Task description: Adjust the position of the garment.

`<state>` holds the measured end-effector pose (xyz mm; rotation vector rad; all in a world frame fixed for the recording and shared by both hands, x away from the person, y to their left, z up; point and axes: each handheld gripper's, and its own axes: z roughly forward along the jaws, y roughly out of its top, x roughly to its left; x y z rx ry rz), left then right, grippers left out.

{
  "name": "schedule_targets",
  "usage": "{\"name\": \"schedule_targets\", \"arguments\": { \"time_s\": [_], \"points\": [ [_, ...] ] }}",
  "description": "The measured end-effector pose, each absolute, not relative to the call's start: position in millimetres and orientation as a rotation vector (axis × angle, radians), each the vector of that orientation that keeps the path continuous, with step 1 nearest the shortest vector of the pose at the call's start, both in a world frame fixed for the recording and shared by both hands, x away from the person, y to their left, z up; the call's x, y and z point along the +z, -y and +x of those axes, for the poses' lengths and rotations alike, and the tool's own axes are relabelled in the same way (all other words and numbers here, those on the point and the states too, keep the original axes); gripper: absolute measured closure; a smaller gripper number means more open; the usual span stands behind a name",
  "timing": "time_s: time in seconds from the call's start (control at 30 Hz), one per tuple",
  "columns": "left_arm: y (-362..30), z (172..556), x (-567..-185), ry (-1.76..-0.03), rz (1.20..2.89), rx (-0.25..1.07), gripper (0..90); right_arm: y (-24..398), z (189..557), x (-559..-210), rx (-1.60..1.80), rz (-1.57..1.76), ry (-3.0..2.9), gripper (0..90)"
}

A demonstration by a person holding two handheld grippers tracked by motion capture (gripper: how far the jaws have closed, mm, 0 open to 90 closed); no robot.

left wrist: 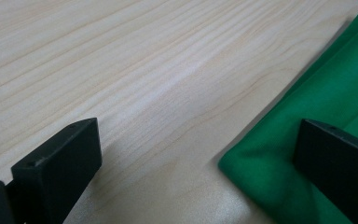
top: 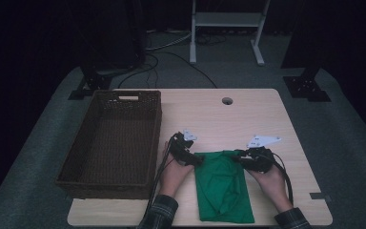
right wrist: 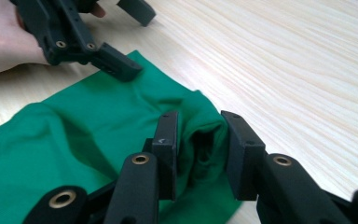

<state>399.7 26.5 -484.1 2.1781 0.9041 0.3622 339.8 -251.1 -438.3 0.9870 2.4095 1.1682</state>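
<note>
1. Two tools at the far corners of the green cloth (top: 224,186), low centre of the high view; long axis running from the far edge toward the near edge of the surface (top: 228,117).
2. Right tool (right wrist: 198,140) clenching a raised fold at the cloth's right far corner; fabric bunched between the pads in the right gripper view.
3. Left tool (top: 187,151) released, jaws wide: one over bare wood, the other resting on the cloth's left corner; no pinch yet.
4. Equally near, each tool to its own corner; left side judged next to close.
5. Wicker basket (top: 112,143) at left of the high view, just beside the left hand (top: 174,174), empty.
6. Nothing standing between cloth and basket; cable hole (top: 227,100) well apart at the far edge.
</note>
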Motion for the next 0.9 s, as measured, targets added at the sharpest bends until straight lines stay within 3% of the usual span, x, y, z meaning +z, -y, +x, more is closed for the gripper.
{"name": "schedule_targets", "arguments": {
  "time_s": [0.33,0.9],
  "points": [
    [-26.5,399.7,-484.1,-0.903,2.178,0.363,0.2,275.0,350.4,-446.0,1.169,1.083,-2.408,81.9],
    [-26.8,399.8,-484.0,-0.903,2.178,0.36,0.2,270.5,364.9,-468.2,1.001,1.14,-2.42,84.1]
  ]
}}
